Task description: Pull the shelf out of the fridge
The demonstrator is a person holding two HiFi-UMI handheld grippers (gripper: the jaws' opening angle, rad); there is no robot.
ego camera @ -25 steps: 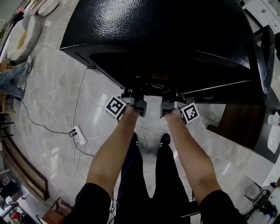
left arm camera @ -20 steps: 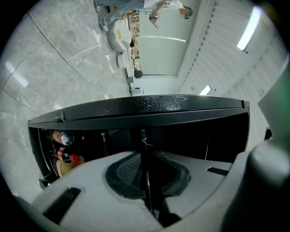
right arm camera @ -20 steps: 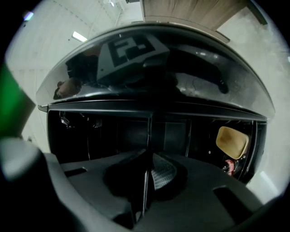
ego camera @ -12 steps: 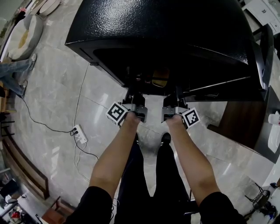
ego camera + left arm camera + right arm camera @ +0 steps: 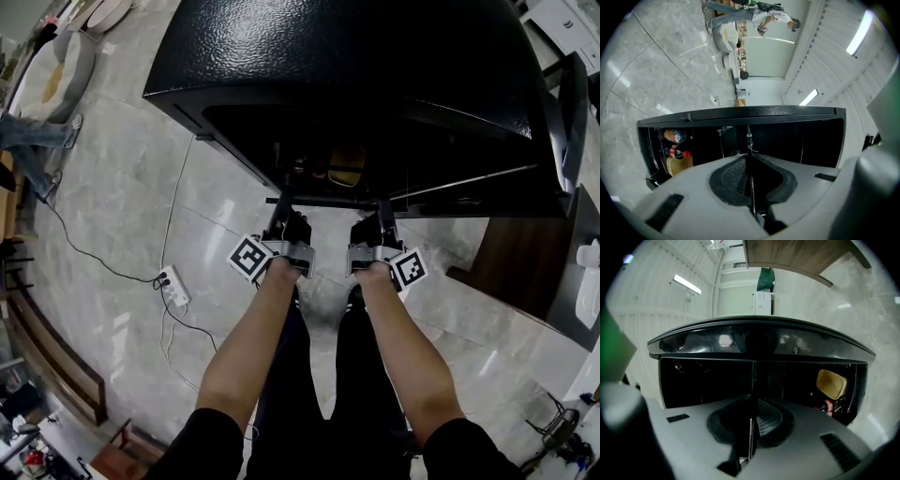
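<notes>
The left hand-held gripper [image 5: 283,210] and the right hand-held gripper [image 5: 382,210] were each clamped shut on the front edge of the thin shelf [image 5: 330,201], which was seen projecting from the black fridge [image 5: 356,66].

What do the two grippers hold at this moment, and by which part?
Both hold the fridge shelf by its front edge: the left gripper near the left end, the right gripper toward the right.

Both arms stretched forward, parallel; left gripper [image 5: 285,214] and right gripper [image 5: 382,216] level, fingers pinched nearly together
</notes>
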